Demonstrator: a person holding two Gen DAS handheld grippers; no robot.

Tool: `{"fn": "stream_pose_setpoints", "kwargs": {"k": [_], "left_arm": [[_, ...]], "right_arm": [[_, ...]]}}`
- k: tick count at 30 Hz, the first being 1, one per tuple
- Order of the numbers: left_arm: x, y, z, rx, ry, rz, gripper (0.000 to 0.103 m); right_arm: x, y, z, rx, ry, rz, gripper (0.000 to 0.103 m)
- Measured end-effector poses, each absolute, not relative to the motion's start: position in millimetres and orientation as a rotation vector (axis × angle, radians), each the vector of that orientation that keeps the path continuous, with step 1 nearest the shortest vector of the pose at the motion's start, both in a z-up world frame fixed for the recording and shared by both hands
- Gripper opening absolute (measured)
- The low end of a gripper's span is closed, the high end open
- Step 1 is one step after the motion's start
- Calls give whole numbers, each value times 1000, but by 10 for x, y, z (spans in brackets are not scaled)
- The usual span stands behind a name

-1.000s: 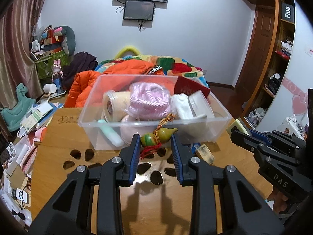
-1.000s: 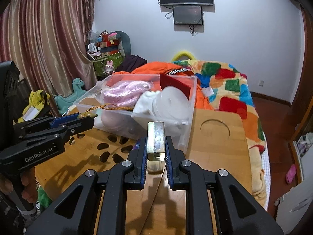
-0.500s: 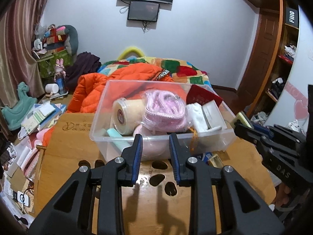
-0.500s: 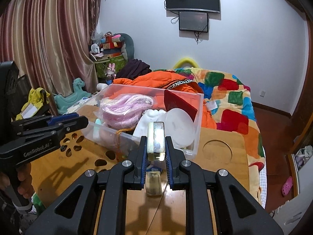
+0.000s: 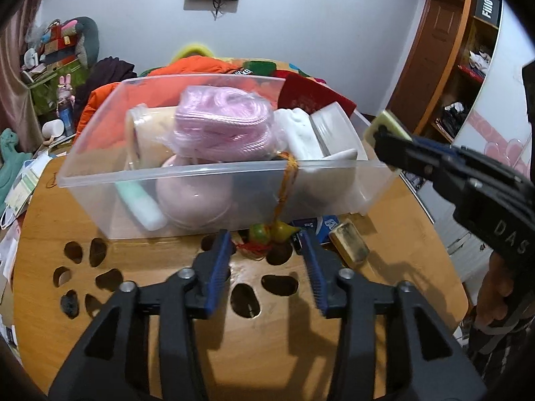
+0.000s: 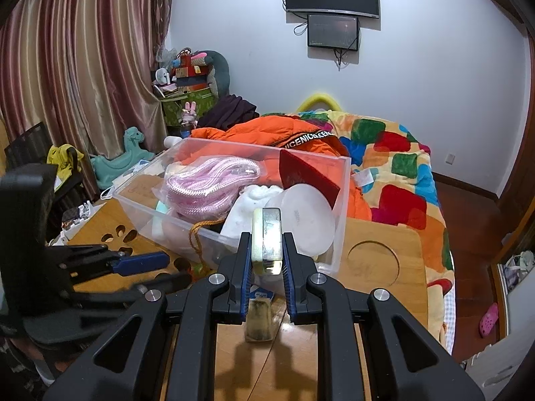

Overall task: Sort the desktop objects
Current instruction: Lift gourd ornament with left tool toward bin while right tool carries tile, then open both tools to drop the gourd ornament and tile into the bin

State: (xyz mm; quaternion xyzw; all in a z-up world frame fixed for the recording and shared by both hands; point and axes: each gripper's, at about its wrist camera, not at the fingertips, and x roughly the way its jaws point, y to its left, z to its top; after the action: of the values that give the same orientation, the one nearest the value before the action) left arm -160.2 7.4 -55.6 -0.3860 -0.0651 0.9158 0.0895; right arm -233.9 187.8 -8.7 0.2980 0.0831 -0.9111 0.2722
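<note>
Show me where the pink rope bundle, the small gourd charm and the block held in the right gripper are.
pink rope bundle [image 5: 224, 123], left wrist view, top of the coils.
gourd charm [image 5: 272, 232], left wrist view, on its green body.
block [image 6: 267, 237], right wrist view, on its metal face between the fingers.

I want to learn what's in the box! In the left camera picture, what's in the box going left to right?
Tape roll → pink rope → white cloth → white lid.
</note>
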Motion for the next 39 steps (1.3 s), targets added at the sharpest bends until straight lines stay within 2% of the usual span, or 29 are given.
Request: {"fn": "stream_pose_setpoints", "kwargs": {"k": [5, 15, 22, 23, 26, 29, 34, 36, 39], "left_arm": [[-1719, 169, -624, -1189, -164, 2713, 50], [-1877, 194, -724, -1264, -245, 2683, 51], [-1807, 362, -736, -1250, -133, 2764, 51], [-1799, 368, -737, -1247, -138, 2768, 50], [-1772, 346, -731, -1249, -160, 2789, 34], [-1733, 341, -749, -1250, -172, 2797, 33], [-1661, 326, -728, -1249, -211, 2792, 31], [-1632, 252, -729, -1254, -252, 2782, 31], [-1633, 159, -705, -1258, -303, 2771, 31]], "right_arm": [[-2421, 1852, -67, 794, 234, -2443, 15], [-2569, 1649, -103, 793, 271, -2372, 15], [-2627, 1572, -218, 820, 294, -2337, 15], [-2625, 1567, -229, 816, 293, -2339, 15], [-2636, 1532, -256, 818, 292, -2336, 15], [-2645, 1527, -265, 820, 295, -2338, 15], [-2587, 1542, -263, 804, 306, -2357, 22], [-2560, 1580, -255, 799, 303, -2365, 31], [-2515, 1612, -238, 795, 300, -2378, 33]]}}
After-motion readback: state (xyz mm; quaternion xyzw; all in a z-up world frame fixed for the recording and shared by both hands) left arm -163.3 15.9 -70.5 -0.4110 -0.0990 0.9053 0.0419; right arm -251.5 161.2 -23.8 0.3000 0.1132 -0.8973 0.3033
